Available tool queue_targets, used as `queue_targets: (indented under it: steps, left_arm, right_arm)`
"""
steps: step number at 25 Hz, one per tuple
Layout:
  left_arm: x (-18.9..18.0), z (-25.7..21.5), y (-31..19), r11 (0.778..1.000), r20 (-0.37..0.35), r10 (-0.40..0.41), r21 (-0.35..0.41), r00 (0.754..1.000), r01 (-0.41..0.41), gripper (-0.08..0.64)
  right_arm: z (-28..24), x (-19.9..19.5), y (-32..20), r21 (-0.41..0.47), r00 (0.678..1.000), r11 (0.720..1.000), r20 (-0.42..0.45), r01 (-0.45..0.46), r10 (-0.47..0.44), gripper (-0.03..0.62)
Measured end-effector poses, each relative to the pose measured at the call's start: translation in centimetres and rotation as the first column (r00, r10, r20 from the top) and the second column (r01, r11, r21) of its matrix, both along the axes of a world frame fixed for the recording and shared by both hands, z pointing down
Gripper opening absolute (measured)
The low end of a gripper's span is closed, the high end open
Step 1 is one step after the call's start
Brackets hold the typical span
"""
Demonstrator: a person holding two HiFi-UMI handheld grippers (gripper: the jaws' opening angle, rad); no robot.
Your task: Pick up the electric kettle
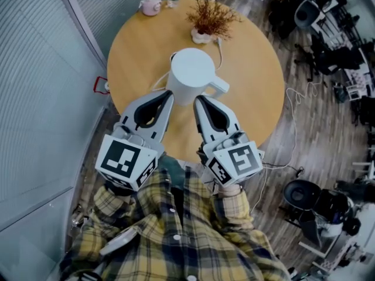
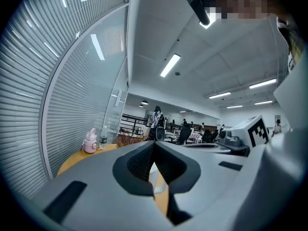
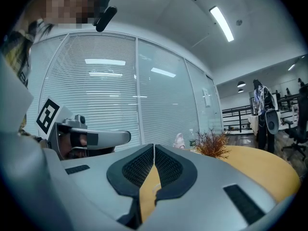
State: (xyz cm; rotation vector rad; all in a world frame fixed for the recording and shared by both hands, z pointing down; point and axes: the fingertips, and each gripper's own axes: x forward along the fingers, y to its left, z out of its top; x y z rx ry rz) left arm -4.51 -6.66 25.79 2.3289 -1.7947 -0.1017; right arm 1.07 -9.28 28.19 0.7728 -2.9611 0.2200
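Both pressed shut, pinching nothing: left gripper (image 1: 168,94) just beside the white electric kettle (image 1: 190,74) at its near left, right gripper (image 1: 200,99) at its near right. Kettle upright on round wooden table (image 1: 255,84); dried-plant vase (image 1: 202,35) beyond the kettle.

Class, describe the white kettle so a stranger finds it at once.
Find the round wooden table. Near its middle stands the white cylindrical electric kettle. Unlike the brown dried plant and small pink bottle at the far edge, it is plain white with a side handle.
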Motion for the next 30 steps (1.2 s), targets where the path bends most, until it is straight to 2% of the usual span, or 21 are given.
queue_targets:
  steps: [10,14,17,20,24,30]
  left_arm:
    - [-0.4,-0.7,-3.9,1.000,0.013,0.018,0.004,1.000,-0.018,0.002]
    - [-0.8,-0.9,-4.8,0.998,0.020,0.059,0.003,0.998,-0.060,0.002]
    - [-1.0,-1.0,-5.6,0.993,0.023,0.120,0.000,0.992,-0.120,0.002]
    - [-1.9,-0.6,-6.8,0.981,0.022,0.195,-0.007,0.981,-0.195,0.002]
    - [-4.0,0.5,-8.4,0.967,0.018,0.253,-0.016,0.967,-0.253,0.002]
    - [-4.9,0.7,-9.4,0.927,0.016,0.375,-0.019,0.927,-0.375,0.002]
  right_arm:
    - [-0.7,0.1,-3.8,0.007,0.999,0.999,0.001,-0.036,0.036,0.035]
    - [-0.7,0.0,-4.4,0.002,0.997,0.997,-0.006,-0.079,0.080,0.035]
    - [-0.7,0.0,-4.8,-0.001,0.991,0.991,-0.010,-0.137,0.137,0.035]
    - [-0.2,-0.5,-5.5,-0.010,0.976,0.976,-0.019,-0.218,0.217,0.035]
    - [0.9,-1.7,-7.0,-0.020,0.954,0.954,-0.021,-0.300,0.299,0.035]
    - [1.1,-1.3,-7.3,-0.029,0.891,0.890,-0.014,-0.455,0.454,0.035]
